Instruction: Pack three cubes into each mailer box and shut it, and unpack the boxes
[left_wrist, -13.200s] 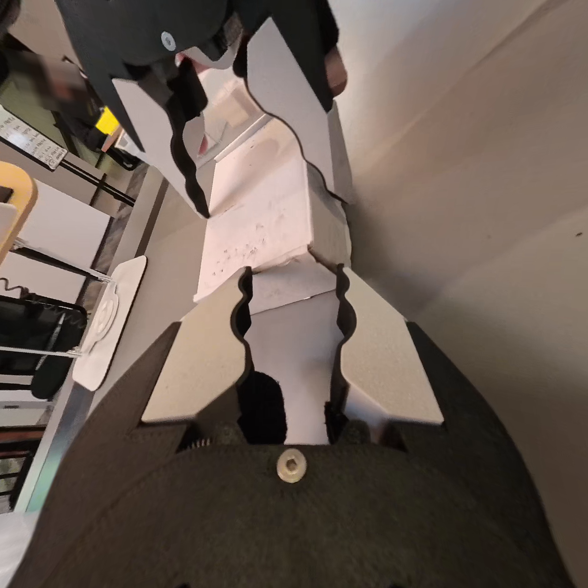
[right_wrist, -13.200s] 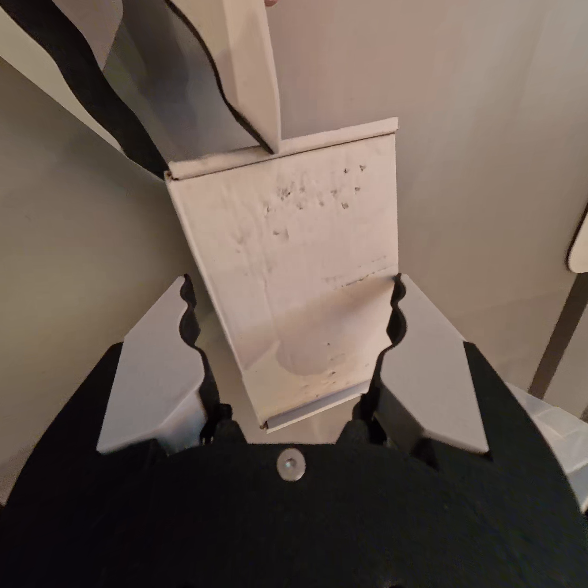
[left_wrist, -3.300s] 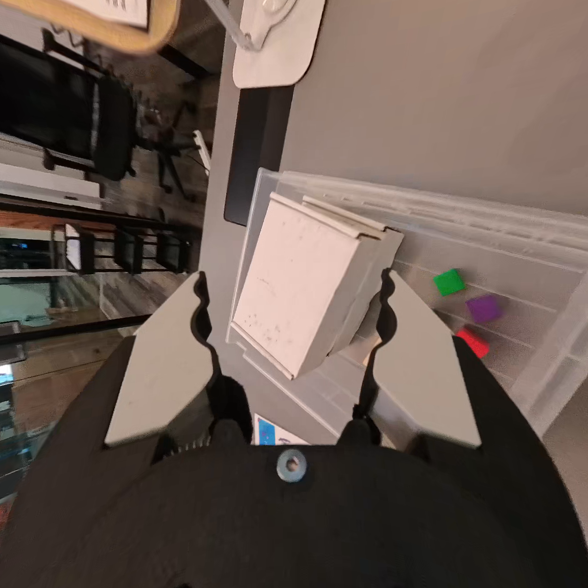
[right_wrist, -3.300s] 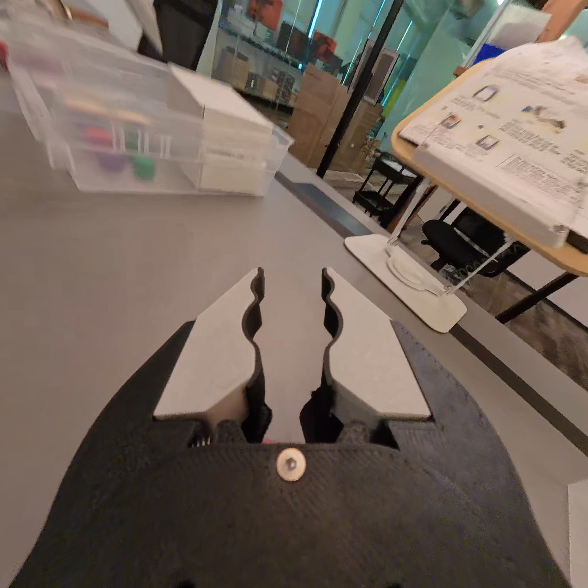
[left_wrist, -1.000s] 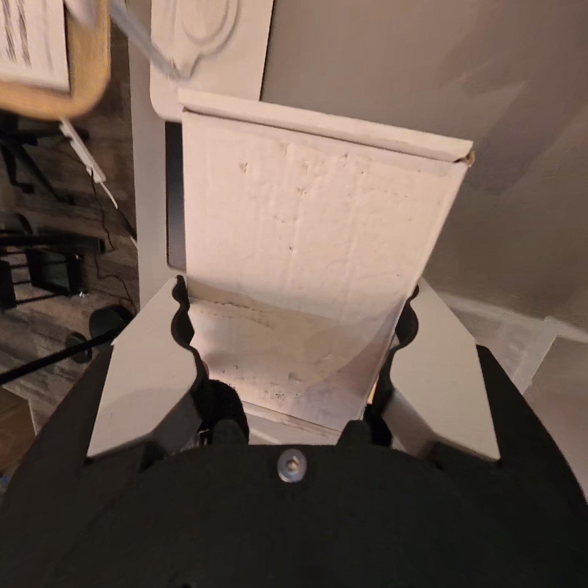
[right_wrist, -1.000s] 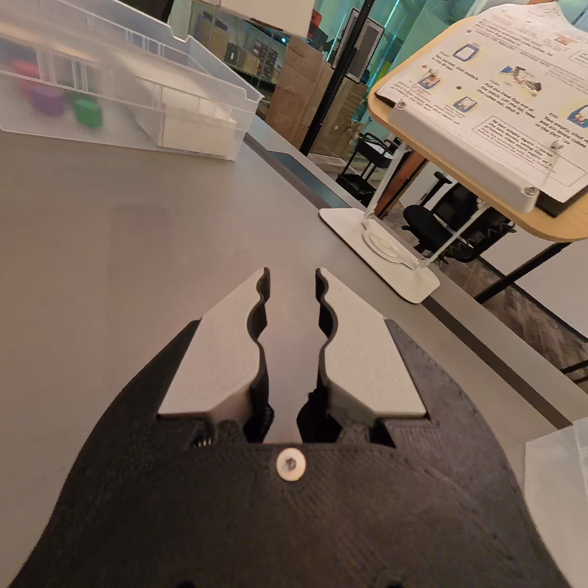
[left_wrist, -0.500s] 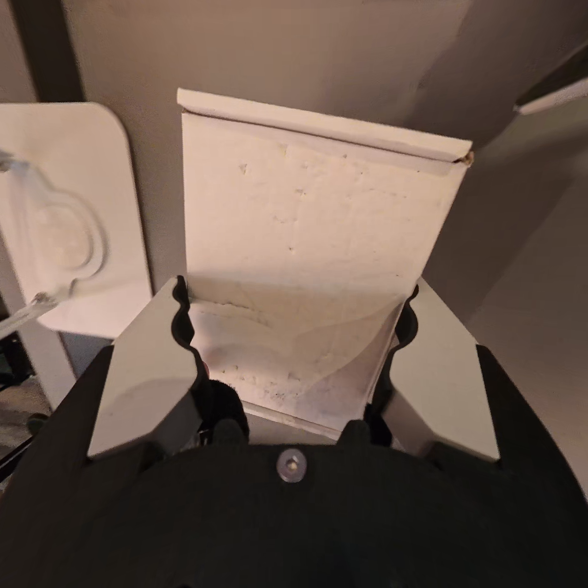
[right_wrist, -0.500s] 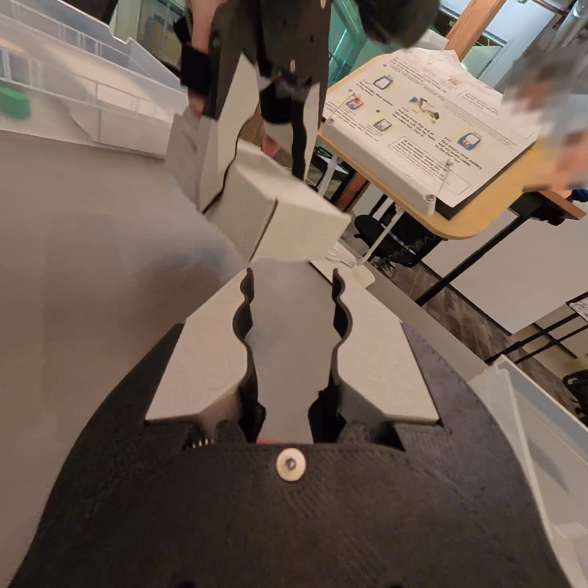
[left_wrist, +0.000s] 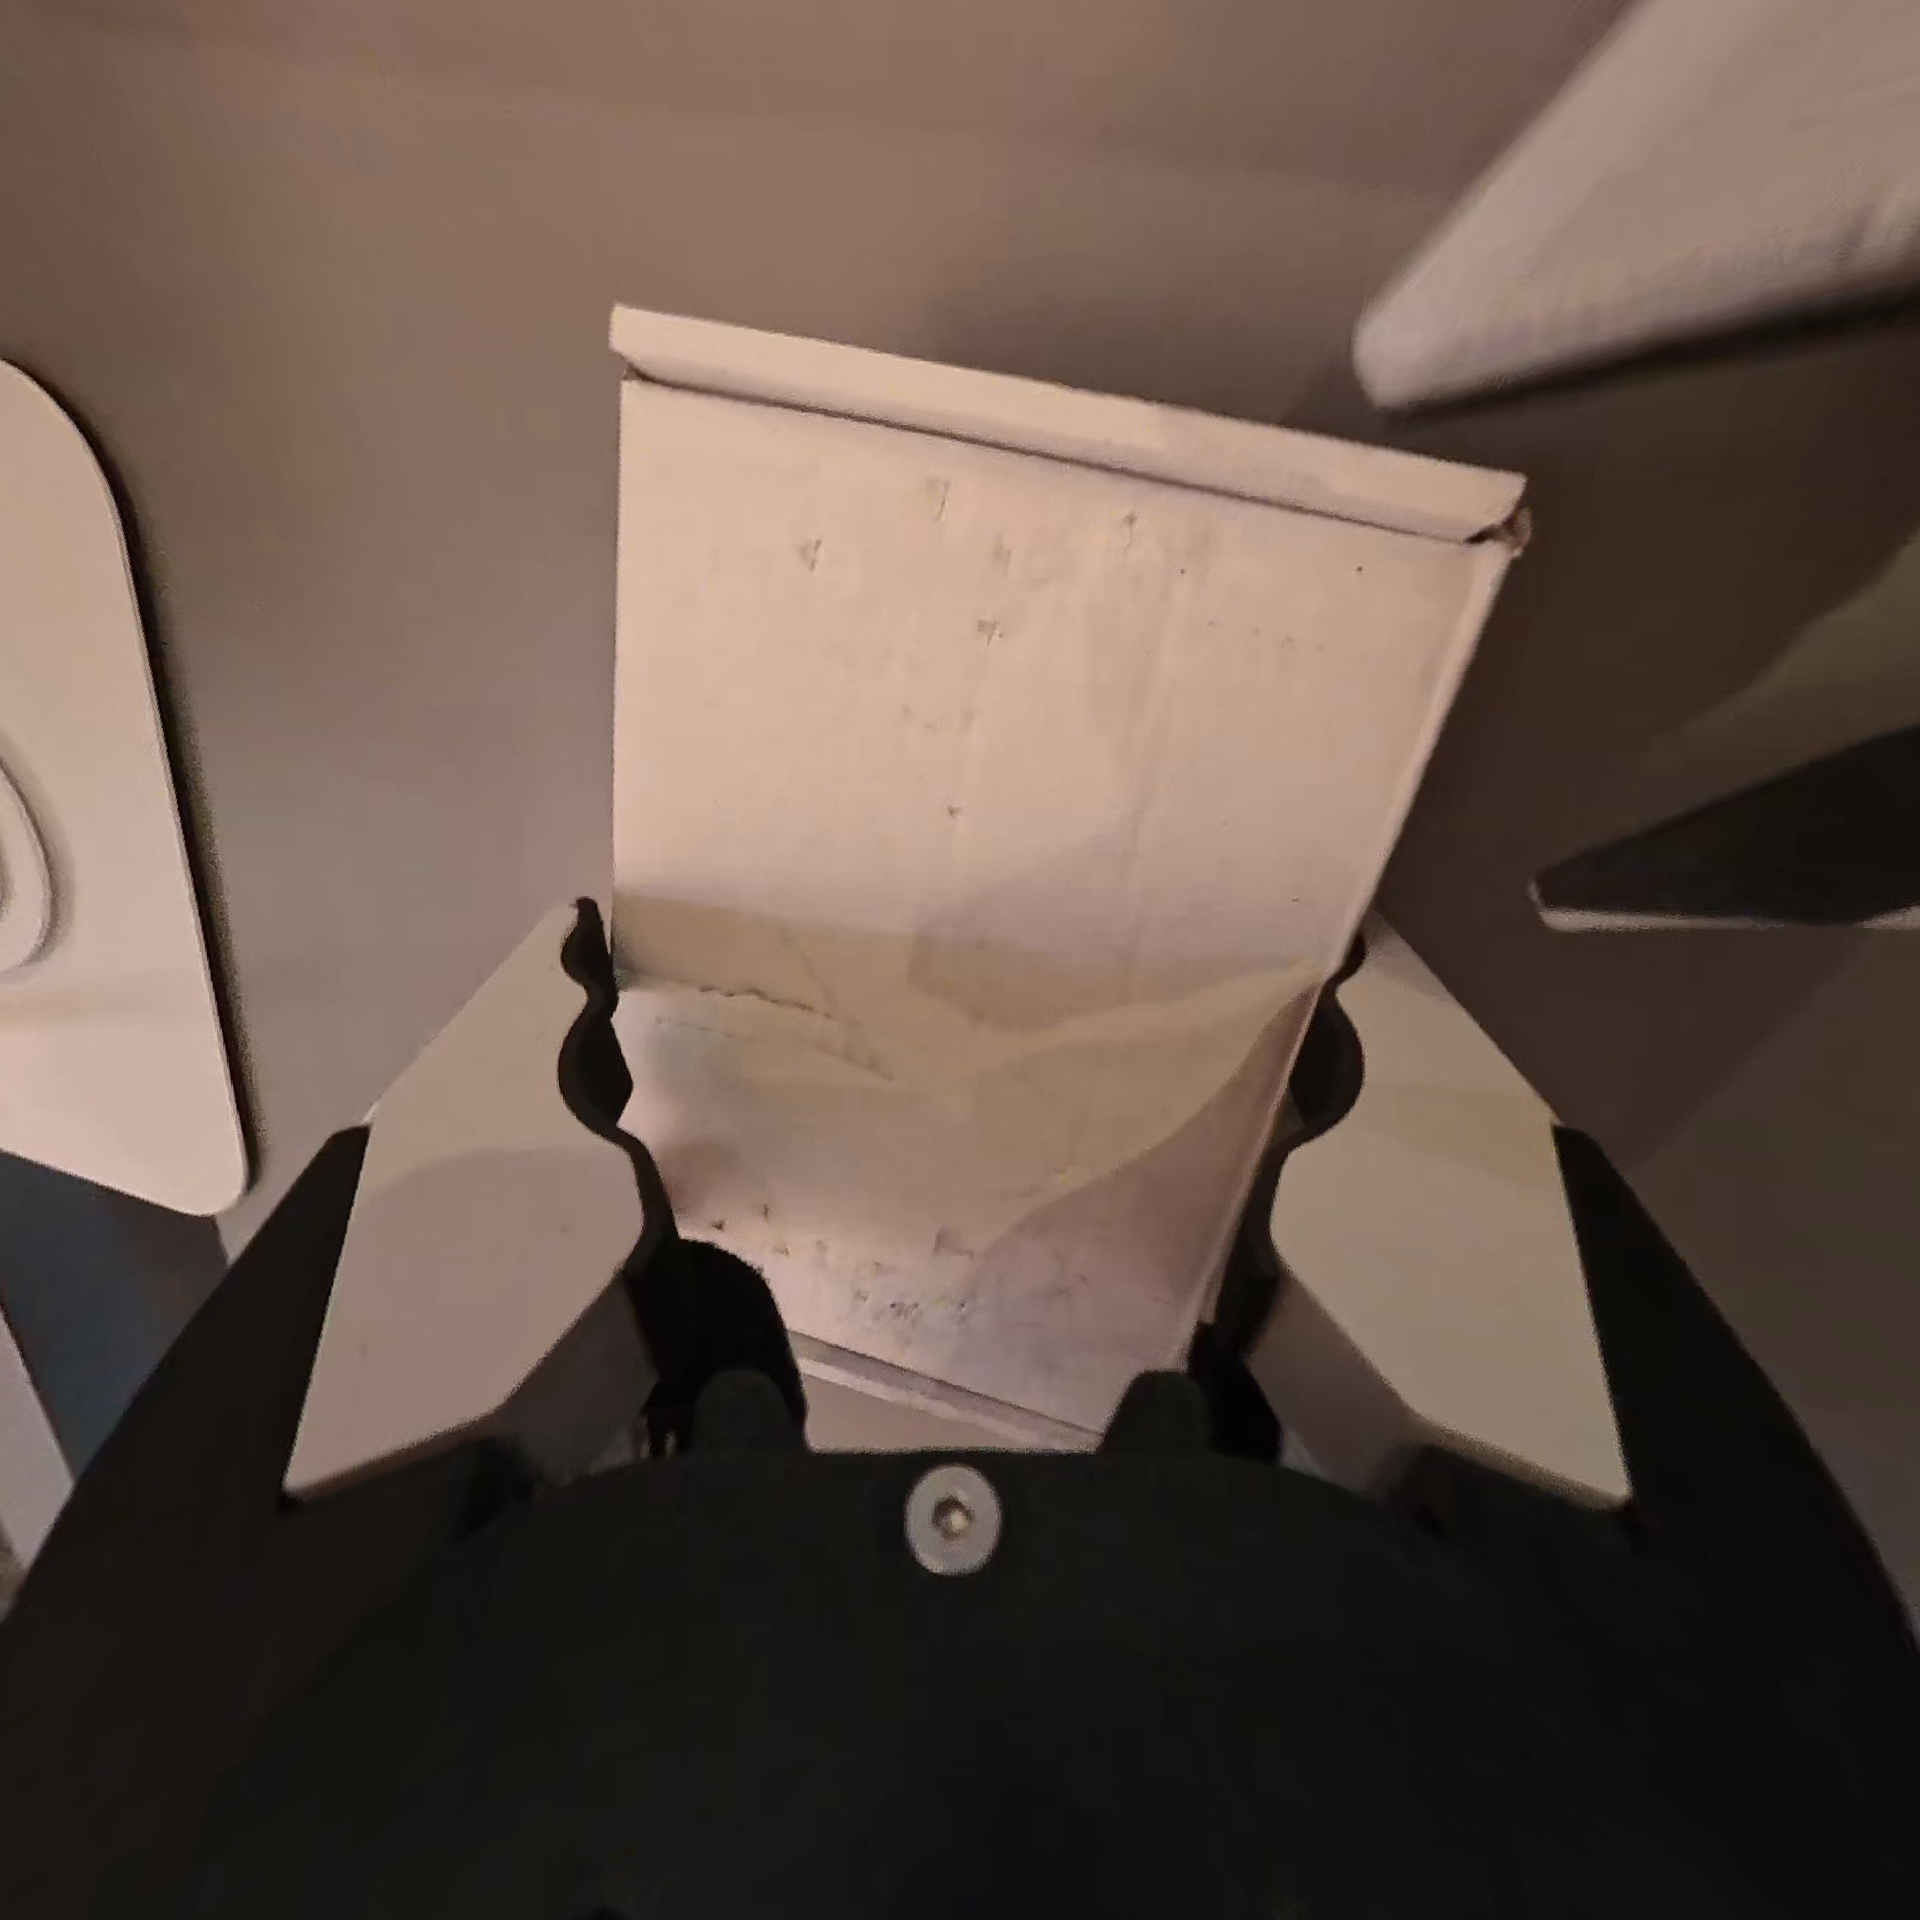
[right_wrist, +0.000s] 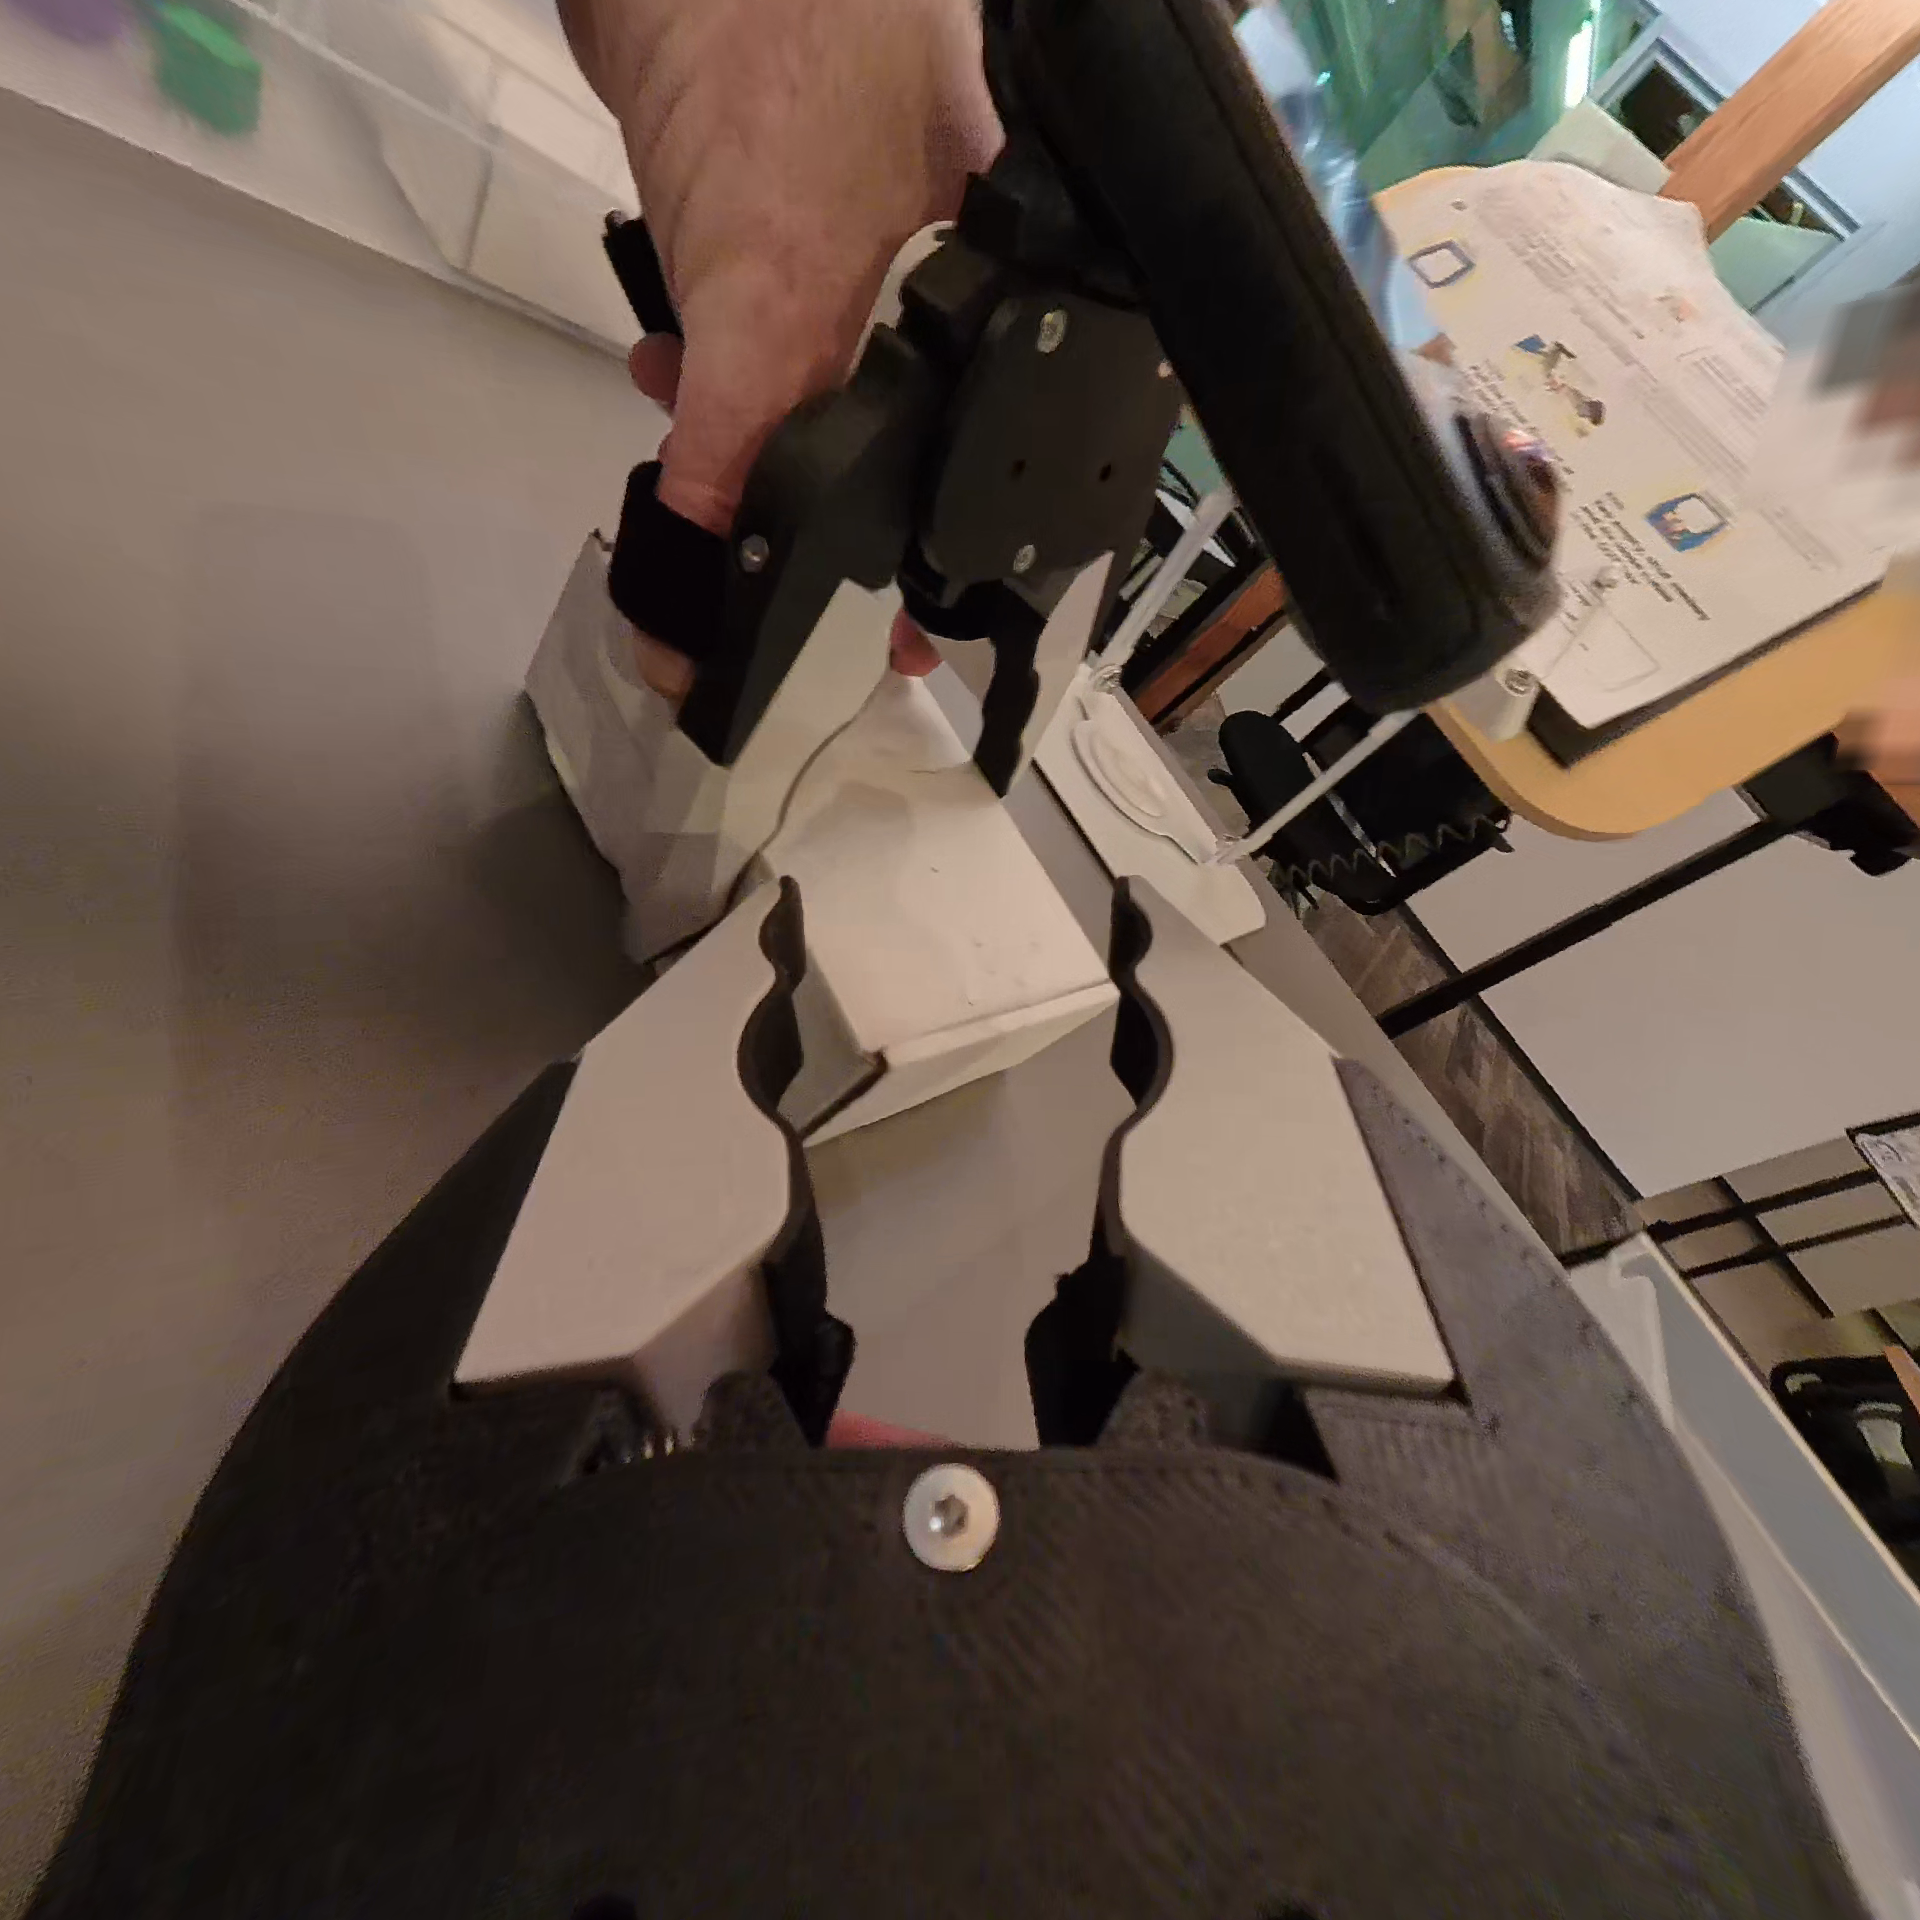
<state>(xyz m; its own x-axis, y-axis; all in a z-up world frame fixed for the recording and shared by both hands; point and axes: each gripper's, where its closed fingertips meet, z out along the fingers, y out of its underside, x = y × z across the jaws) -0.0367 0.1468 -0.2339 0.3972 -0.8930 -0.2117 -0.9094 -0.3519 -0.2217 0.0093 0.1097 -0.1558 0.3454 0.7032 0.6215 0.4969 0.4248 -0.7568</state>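
Observation:
A closed white mailer box (left_wrist: 1039, 779) is clamped by its sides between the fingers of my left gripper (left_wrist: 966, 925). In the right wrist view the box (right_wrist: 966, 966) sits low on the grey table, and I cannot tell whether it rests on it. A person's hand (right_wrist: 779, 208) holds the left gripper (right_wrist: 862, 821) above it. My right gripper (right_wrist: 956, 894) is open and empty, with its fingertips at the box's near corner. Its fingers (left_wrist: 1662, 208) show blurred at the upper right of the left wrist view. A green cube (right_wrist: 197, 62) lies in a clear bin.
The clear bin (right_wrist: 416, 135) stands at the far left of the table. The white base (left_wrist: 94, 790) of an instruction stand sits near the table edge, its board (right_wrist: 1662, 416) overhanging. Another clear bin's rim (right_wrist: 1766, 1455) is at the right.
My left gripper has carried the box from the bin side down towards the table in front of the right gripper. My right gripper has opened wider and now reaches the box's corner.

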